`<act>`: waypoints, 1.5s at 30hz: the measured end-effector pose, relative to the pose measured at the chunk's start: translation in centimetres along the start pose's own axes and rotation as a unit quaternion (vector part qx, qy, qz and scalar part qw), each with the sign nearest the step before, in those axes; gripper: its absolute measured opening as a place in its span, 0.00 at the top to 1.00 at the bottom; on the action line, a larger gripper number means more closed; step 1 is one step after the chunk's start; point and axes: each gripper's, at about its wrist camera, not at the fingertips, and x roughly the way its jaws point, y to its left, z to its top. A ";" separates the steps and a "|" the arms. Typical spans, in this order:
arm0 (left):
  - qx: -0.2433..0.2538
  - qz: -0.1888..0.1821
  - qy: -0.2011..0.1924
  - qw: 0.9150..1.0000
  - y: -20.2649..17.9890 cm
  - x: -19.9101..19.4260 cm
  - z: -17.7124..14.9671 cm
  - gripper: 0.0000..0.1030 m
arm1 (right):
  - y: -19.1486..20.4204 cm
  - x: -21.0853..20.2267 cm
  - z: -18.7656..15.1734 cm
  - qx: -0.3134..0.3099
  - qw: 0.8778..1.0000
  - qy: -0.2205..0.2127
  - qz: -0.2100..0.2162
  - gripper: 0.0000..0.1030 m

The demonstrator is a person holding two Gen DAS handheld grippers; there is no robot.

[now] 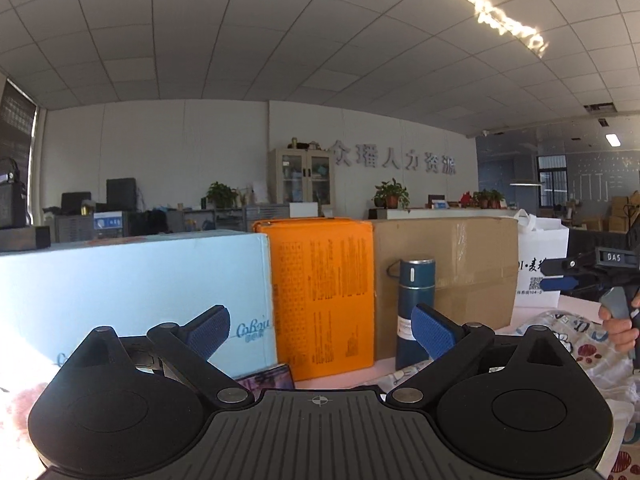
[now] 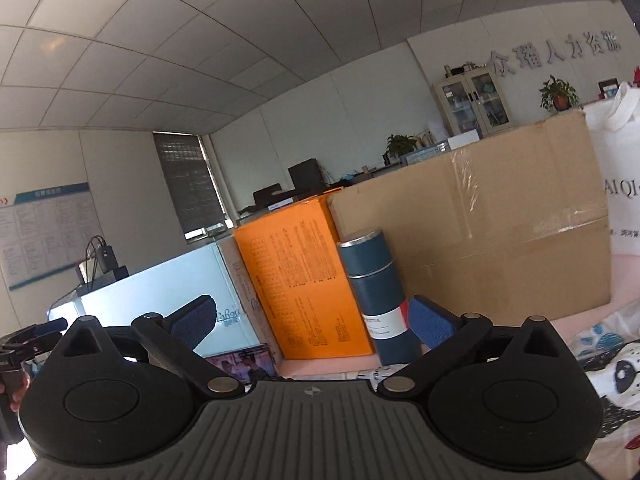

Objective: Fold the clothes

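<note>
- My left view cuts the patterned garment [image 1: 576, 344] at its right edge.
- The flask [image 2: 374, 292] base sits hidden behind my right gripper [image 2: 312, 322].
- Orange box [image 1: 320, 292] print is illegible.

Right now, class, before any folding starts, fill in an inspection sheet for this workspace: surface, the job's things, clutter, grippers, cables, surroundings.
Surface: pink table top, partly covered.
Job's things: patterned cloth lies rumpled at the right, held by neither gripper.
Clutter: light blue box, orange box, brown carton, blue flask upright before the carton, white bag, a phone-like screen lying flat.
Grippers: left gripper open, empty; right gripper open, empty, both raised, facing the boxes.
Cables: dark leads on a device behind the blue box.
Surroundings: office with cabinet, potted plants, wall lettering.
</note>
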 end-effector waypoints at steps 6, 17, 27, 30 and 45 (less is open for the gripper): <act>-0.121 -0.099 0.101 0.983 1.8 7.3 -6.7 0.05 | -0.9 11.3 -4.2 0.056 0.991 0.112 0.038 0.00; -0.108 -0.164 0.263 0.945 0.4 11.7 -15.4 0.02 | -2.1 22.7 -11.0 0.052 0.973 0.219 0.040 0.00; -0.122 -0.174 0.256 0.943 0.7 12.0 -15.1 0.00 | 0.5 24.7 -12.7 -0.020 0.968 0.238 0.079 0.44; -0.145 -0.182 0.250 0.940 1.3 12.1 -15.2 0.00 | 0.9 24.4 -12.7 -0.029 0.969 0.231 0.086 0.63; -0.459 -0.238 0.120 0.847 8.2 11.8 -16.7 0.00 | 7.2 20.2 -13.6 -0.209 0.933 0.182 0.230 0.87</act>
